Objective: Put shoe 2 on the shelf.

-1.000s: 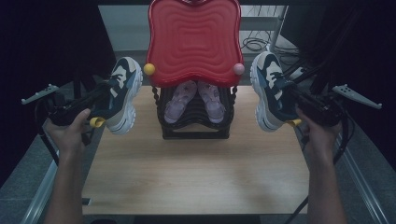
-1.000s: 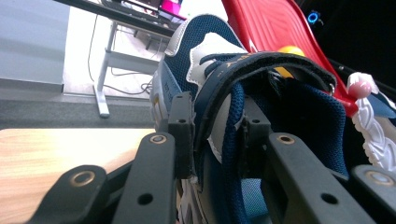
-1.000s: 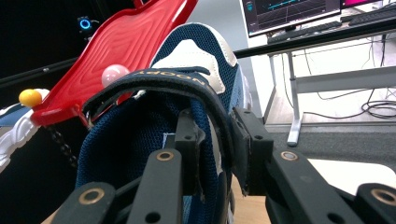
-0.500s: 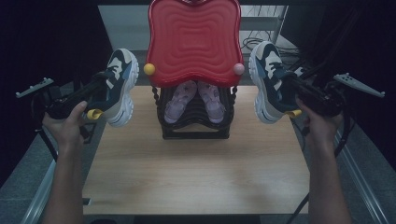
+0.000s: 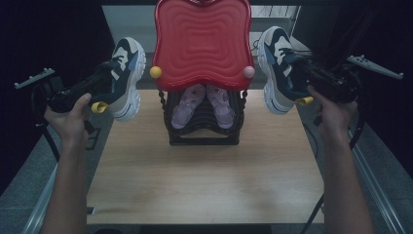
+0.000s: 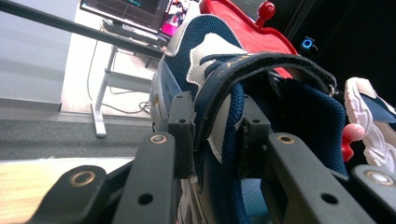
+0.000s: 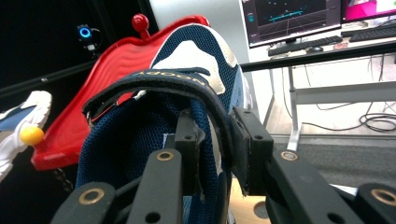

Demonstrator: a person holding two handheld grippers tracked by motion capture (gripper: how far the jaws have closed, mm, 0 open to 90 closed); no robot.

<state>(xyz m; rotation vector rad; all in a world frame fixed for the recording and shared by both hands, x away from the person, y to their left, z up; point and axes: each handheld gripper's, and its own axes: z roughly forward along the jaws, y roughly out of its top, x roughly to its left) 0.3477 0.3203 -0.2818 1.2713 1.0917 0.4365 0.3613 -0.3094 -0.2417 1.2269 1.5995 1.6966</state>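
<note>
Already both sneakers are lifted: the left sneaker (image 5: 125, 78) is pinched by the left hand-held gripper (image 5: 104, 80) left of the red-topped shoe rack (image 5: 202, 44), the right sneaker (image 5: 276, 68) by the right hand-held gripper (image 5: 297, 73) on the rack's right. Placement is judged still outstanding.

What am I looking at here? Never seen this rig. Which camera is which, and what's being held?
No robot arm here: a person holds a hand-held two-jaw gripper in each hand. The high view looks down from above the person's side of the wooden table; the forearms come in from the bottom.

The other two pictures come from cameras riding on the grippers, each looking along its own black jaws.

On the table stands a black shoe rack with a pair of pink shoes inside and a red wavy tray on top.

The left gripper is shut on the left sneaker, clamping its collar by the strap. The right gripper is shut on the right sneaker the same way. Both navy-and-white sneakers are in the air beside the rack.
</note>
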